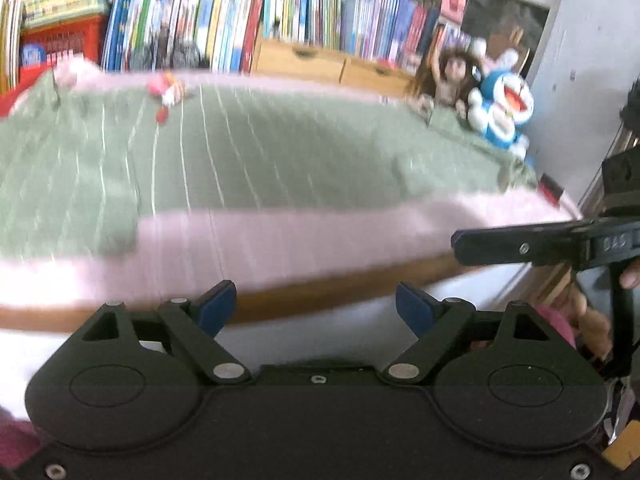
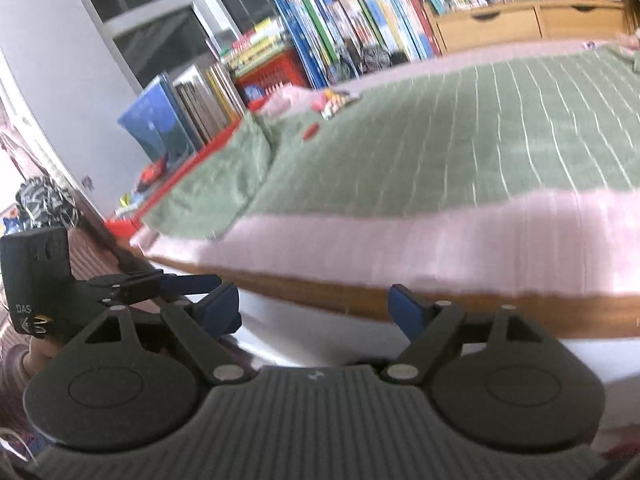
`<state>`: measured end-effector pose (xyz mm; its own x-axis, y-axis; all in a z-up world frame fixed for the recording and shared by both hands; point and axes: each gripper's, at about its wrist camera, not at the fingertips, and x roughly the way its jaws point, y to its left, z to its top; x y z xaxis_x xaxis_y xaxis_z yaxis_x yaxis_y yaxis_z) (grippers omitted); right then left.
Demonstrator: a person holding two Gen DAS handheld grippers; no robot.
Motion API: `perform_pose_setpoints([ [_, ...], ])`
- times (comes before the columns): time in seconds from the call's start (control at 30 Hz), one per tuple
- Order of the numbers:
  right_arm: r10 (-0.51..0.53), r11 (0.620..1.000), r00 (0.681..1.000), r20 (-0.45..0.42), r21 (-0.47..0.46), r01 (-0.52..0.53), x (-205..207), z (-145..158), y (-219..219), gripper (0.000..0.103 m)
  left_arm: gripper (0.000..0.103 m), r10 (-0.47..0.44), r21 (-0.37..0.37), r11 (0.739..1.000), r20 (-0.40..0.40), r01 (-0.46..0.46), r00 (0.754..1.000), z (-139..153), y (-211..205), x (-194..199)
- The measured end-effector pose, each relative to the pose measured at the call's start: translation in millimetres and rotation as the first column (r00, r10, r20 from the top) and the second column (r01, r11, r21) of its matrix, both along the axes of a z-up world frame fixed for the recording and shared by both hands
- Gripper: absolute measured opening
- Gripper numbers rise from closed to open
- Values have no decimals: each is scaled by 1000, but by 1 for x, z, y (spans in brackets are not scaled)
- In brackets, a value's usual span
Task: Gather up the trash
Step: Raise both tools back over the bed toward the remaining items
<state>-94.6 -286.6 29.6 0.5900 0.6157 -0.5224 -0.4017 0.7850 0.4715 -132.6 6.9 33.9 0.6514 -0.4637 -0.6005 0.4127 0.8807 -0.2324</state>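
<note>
Black and ribbed only in the right view, smooth in the left, the gripper bodies fill the bottom of each picture.

Left wrist view: the left gripper (image 1: 316,304) has its jaws apart, blue pads bare, nothing between them. Beyond lies a bed (image 1: 280,236) with a pink sheet, a wooden side rail and a green blanket (image 1: 248,152) crossed by thin white stripes; all of it is smeared by motion blur. Near the bed's far edge, toward its left corner, sits a small pink-and-red scrap of trash (image 1: 166,92), too blurred to tell what it is. At the far right corner a blue-and-white cat plush (image 1: 502,110) leans beside a brown-haired doll (image 1: 448,76). Books (image 1: 224,20) pack the shelf behind; their spines cannot be read. From the right edge the right gripper (image 1: 520,246) reaches in side-on, cut off, marked "DAS".

Right wrist view: the right gripper (image 2: 314,308) also has its jaws apart and empty. The trash (image 2: 334,100) appears as a crumpled, colourful wrapper at the bed's far edge, a small red bit just beside it. Low at the left, the left gripper (image 2: 192,280) shows side-on, its body lettered "DAS", partly hidden behind the near finger.
</note>
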Motion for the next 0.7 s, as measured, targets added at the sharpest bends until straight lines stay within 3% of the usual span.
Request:
perform_pose_setpoints([
  [0.2, -55, 997, 989, 136, -53, 63, 21, 35, 1, 90, 87, 114, 9, 993, 122, -116, 986, 37, 15, 34],
  [0.37, -107, 981, 971, 213, -134, 137, 55, 58, 9, 90, 86, 230, 8, 972, 148, -233, 962, 48, 29, 85],
  [0.53, -148, 980, 973, 179, -104, 169, 99, 70, 14, 90, 74, 293, 41, 953, 127, -301, 948, 39, 35, 148],
  [0.6, -163, 980, 973, 165, -88, 179, 120, 75, 18, 90, 60, 309, 57, 947, 98, -315, 946, 32, 32, 179],
  [0.7, -175, 981, 977, 126, -60, 183, 154, 78, 23, 91, 55, 315, 87, 943, 84, -322, 945, 19, 24, 219],
])
